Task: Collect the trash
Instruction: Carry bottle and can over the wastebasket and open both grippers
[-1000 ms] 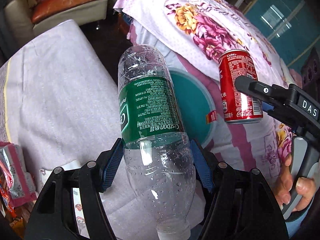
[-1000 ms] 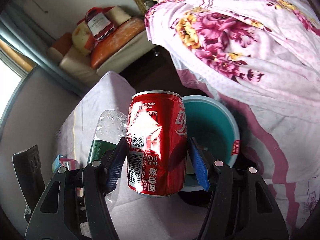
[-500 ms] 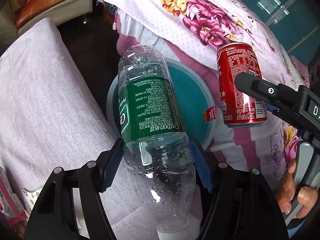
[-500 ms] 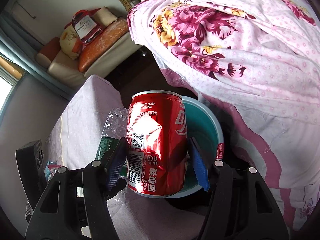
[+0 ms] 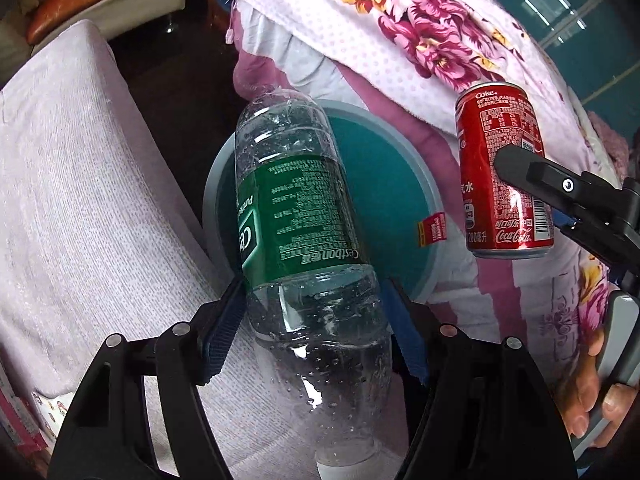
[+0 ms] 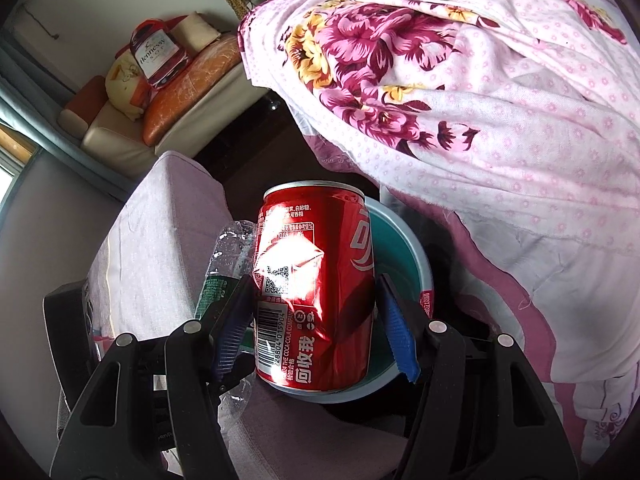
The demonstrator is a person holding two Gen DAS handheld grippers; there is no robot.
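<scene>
— Left gripper (image 5: pixel 312 320) first: what is it doing?

— Its blue pads are pressing both sides of a clear plastic water bottle (image 5: pixel 304 240) with a green label, gripping the lower body just below that label. The bottle is sitting in the middle of the left wrist frame, cap end pointing toward the bottom edge, base tilting up and slightly left. Droplets are clinging to the inside.

— And what is lying behind it?

— A teal bin (image 5: pixel 400 184) with a pale rim is showing at centre frame, its opening partly covered by the bottle. A red tag is hanging on its right rim.

— Is the right gripper (image 6: pixel 316 320) carrying anything?

— Its fingers are closing on a red Coca-Cola can (image 6: pixel 316 292), dented on the face turned to the camera, standing upright at the centre of the right wrist frame. In the left wrist frame that same can (image 5: pixel 504 172) is appearing at the right, beside the bin's rim, with a black finger crossing it.

— Anything else around?

— A floral quilt (image 6: pixel 460 80) is filling the upper right of the right wrist frame. A pale lilac cloth (image 5: pixel 88 200) is covering the left of the left wrist frame. A sofa (image 6: pixel 132 120) piled with cushions is sitting upper left.
</scene>
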